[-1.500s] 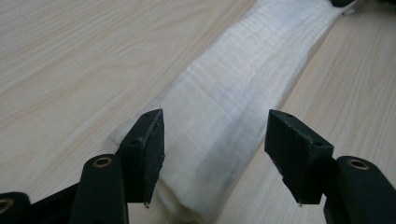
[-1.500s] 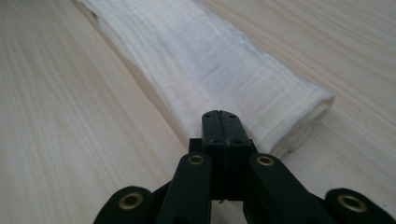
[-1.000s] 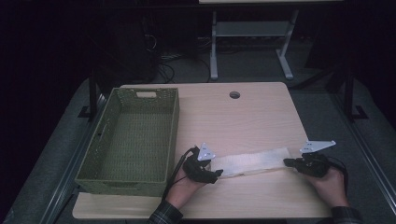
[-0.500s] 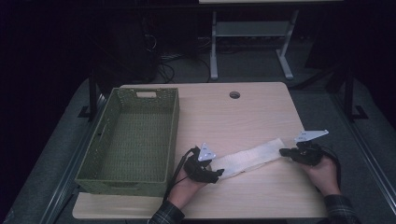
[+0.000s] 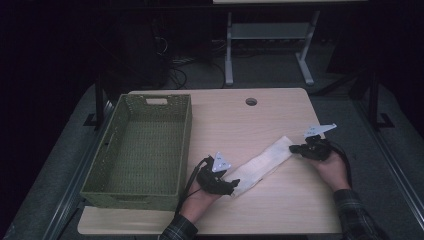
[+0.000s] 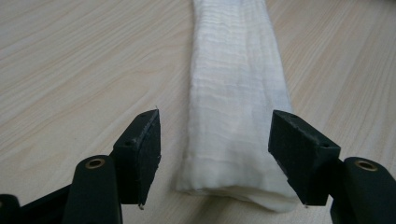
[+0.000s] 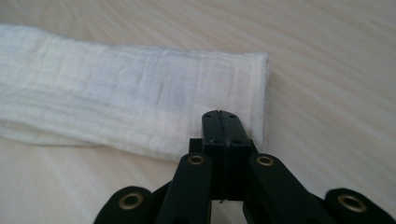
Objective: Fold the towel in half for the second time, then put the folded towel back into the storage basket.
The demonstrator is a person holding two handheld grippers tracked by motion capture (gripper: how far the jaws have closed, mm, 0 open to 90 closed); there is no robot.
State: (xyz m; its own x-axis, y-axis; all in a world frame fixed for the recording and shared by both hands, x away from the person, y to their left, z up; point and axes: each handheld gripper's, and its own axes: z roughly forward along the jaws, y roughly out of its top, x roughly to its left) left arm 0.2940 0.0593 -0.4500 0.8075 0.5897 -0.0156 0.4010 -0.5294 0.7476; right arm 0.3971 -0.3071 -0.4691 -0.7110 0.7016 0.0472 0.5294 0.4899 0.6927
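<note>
Here, a folded white cloth (image 5: 261,163) lies as a long, narrow strip on the pale wooden worktop (image 5: 260,115), its long axis running on a slant from the near edge, just right of the green woven basket (image 5: 142,150), up toward the right edge. Each end of the strip has a gripper at it. The left gripper (image 5: 231,184) sits at the nearer, lower end with its jaws spread apart; in the left gripper view the cloth's (image 6: 236,107) blunt end lies on the wood between the two black pads, which stand clear of it on either side, so nothing is pinched there, and the strip runs straight away from the gripper (image 6: 215,158) along its own line of sight. The right gripper (image 5: 296,148) is at the farther, upper end, jaws clenched tight together; in the right gripper view the closed tips (image 7: 223,126) lie over the corner of the cloth (image 7: 126,98) by its short end, and whether a layer of fabric is caught between them cannot be told. By this reading, the next move turns on that slanted line: the cloth's length points from one hand to the other, so either end can be lifted or folded along the strip, and the left gripper, already straddling its end, need only close to take hold. The basket stands empty at the left side of the worktop, nearer the left hand.
</note>
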